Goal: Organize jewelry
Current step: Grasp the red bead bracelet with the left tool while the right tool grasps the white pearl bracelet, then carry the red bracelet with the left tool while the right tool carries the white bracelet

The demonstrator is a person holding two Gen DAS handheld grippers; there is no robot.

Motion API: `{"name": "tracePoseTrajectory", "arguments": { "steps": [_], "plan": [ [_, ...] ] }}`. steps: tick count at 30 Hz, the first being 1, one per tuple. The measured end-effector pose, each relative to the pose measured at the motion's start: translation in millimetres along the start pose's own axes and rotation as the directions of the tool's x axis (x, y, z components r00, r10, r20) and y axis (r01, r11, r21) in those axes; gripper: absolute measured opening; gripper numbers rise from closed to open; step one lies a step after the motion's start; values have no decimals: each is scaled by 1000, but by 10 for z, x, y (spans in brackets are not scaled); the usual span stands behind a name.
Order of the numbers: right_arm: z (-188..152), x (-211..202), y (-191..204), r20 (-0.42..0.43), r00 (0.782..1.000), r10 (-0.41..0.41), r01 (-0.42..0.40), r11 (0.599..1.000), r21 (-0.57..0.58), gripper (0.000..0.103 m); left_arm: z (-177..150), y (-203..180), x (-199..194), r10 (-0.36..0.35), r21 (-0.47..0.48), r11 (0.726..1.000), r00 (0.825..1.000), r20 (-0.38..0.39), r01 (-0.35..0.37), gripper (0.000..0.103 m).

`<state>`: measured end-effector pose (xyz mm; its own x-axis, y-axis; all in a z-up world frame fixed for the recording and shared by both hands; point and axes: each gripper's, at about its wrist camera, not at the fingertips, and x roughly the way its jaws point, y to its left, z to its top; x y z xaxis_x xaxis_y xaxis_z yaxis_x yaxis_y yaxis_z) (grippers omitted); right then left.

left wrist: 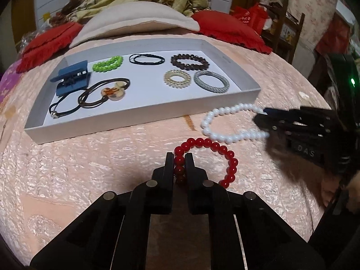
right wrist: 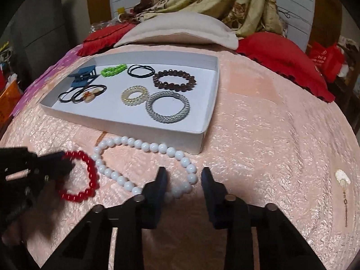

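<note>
A red bead bracelet point(left wrist: 216, 146) lies on the pink bedspread, and my left gripper point(left wrist: 180, 159) is shut on its left side, with beads pinched between the pads. From the right wrist view that gripper point(right wrist: 65, 164) reaches in from the left onto the red bracelet point(right wrist: 90, 171). A white bead necklace point(right wrist: 144, 145) lies in a loop in front of the tray. My right gripper point(right wrist: 184, 180) stands open astride its near right bend, and the pads do not touch the beads. In the left wrist view the right gripper point(left wrist: 264, 121) hides the right end of the white necklace point(left wrist: 209, 123).
A shallow white tray point(left wrist: 144, 121) holds a blue hair clip point(left wrist: 72, 78), green beads point(left wrist: 108, 64), black hair ties point(left wrist: 147, 59), a dark bead bracelet point(left wrist: 190, 61), a cream coil point(left wrist: 177, 78), a grey mesh bangle point(left wrist: 211, 82) and a corded pendant point(left wrist: 112, 92). Pillows lie behind.
</note>
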<state>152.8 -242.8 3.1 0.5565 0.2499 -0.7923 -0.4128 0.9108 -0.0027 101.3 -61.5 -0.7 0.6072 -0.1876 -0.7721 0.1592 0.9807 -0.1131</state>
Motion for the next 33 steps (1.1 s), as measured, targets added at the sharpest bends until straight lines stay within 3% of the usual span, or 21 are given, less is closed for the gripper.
{"name": "tracePoseTrajectory", "arguments": {
  "steps": [1,4,9,16,23,33],
  "plan": [
    [-10,-16,2,-2,1000,13,-13,1000,2,9,2,27,-5,4,-9,1000,1000,2,-4,8],
    [-38,-55,25,12,1000,13,-13,1000,14,8,18,82,-29,5,-31,1000,1000,9,-4,8],
    [-28,-309,95,107,993,55,-57,998,19,8,56,151,-100,-4,-54,999,999,35,6,8],
    [-28,-470,146,150,983,103,-112,992,51,8,78,211,-87,15,-77,997,999,32,-13,8],
    [46,-706,172,246,961,126,-151,985,84,8,82,245,-91,26,-84,996,999,32,-23,8],
    [70,-647,247,234,964,126,-152,984,96,8,106,320,-257,-14,-111,994,997,76,22,8]
  ]
}}
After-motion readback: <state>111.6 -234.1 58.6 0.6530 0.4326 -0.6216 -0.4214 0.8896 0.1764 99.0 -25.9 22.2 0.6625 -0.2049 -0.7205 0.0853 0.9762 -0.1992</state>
